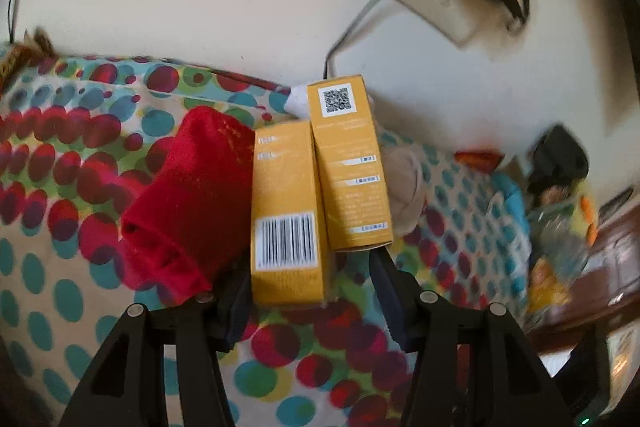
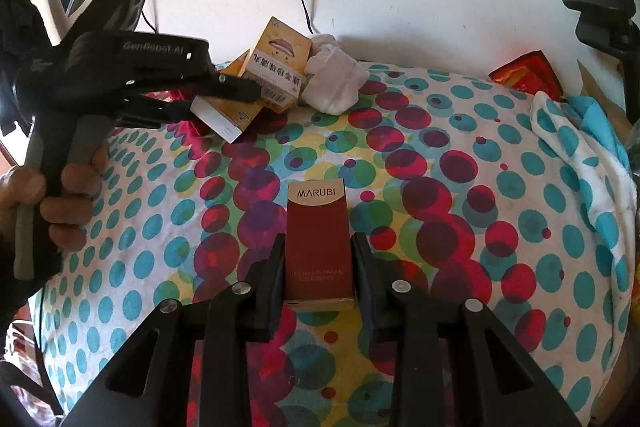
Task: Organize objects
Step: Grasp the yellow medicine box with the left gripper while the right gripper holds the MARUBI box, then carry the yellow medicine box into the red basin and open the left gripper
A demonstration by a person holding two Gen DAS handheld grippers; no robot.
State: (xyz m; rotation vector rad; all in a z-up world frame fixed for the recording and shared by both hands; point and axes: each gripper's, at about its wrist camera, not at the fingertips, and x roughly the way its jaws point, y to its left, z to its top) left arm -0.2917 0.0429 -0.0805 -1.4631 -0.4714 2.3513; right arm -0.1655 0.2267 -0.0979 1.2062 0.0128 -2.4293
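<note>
While the right tool [image 2: 318, 267] is clamped on the dark red box [image 2: 318, 247] above the bed's [image 2: 460, 167] near edge, the left tool [image 1: 308, 291] gapes at two yellow boxes [image 1: 316, 187] along its far edge.

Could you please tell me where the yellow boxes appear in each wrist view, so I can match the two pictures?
Left wrist: yellow boxes at centre, just ahead of the left tongs, red cloth beside them.
Right wrist: yellow boxes upper left of centre, at the left tongs' tips, by the wall.
Shared landmark: the white cloth beside the boxes, partly hidden behind them in the left view.
</note>
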